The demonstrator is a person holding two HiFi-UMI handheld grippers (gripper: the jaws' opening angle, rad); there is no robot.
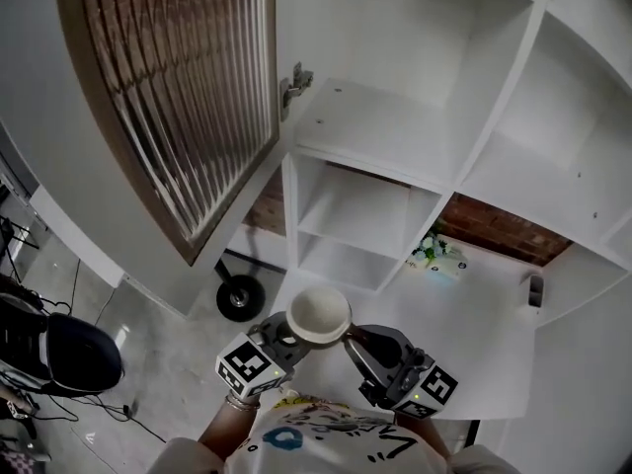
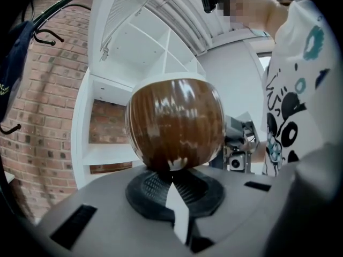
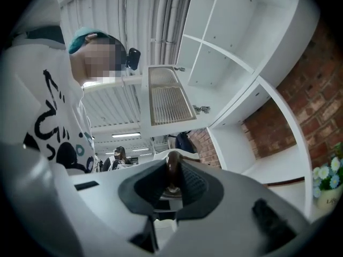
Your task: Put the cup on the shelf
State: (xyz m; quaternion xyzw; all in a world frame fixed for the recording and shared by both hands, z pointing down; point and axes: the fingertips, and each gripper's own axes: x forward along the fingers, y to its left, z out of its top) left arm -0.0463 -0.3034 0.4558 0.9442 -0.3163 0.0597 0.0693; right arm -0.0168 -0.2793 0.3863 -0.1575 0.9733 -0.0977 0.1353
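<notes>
**A:** What takes up most of the head view?

**B:** A white shelf unit (image 1: 444, 181) with open compartments, running from the top middle to the right edge. Red brick wall (image 1: 504, 225) shows behind some of the lower compartments.

**A:** And at the upper left?

**B:** A cabinet door (image 1: 178, 97) with a brown frame and ribbed panel, swung open, hinged beside the shelf unit. A white surface (image 1: 484, 314) lies below the compartments at the lower right.

**A:** Where's the cup?

**B:** The cup (image 1: 318, 314) is at the lower middle of the frame, in the air between the two grippers, mouth up and pale inside. It is in front of the shelf unit, not in any compartment. In the left gripper view its glossy brown side (image 2: 174, 122) fills the centre.

**A:** Who has it?

**B:** The right gripper (image 1: 354, 339) is clamped on it. In its own view the right gripper (image 3: 170, 181) pinches a thin brown edge of the cup (image 3: 171, 167); I can't tell whether that's rim or handle.

**A:** And the left one?

**B:** The left gripper (image 1: 281, 332) sits at the cup's left side. In its own view the left gripper (image 2: 174, 183) has its pads drawn together, and the cup's lower side rests at their tips.

**A:** Anything smaller?

**B:** A little pot of flowers (image 1: 434, 255) on the white surface, right of centre.
</notes>
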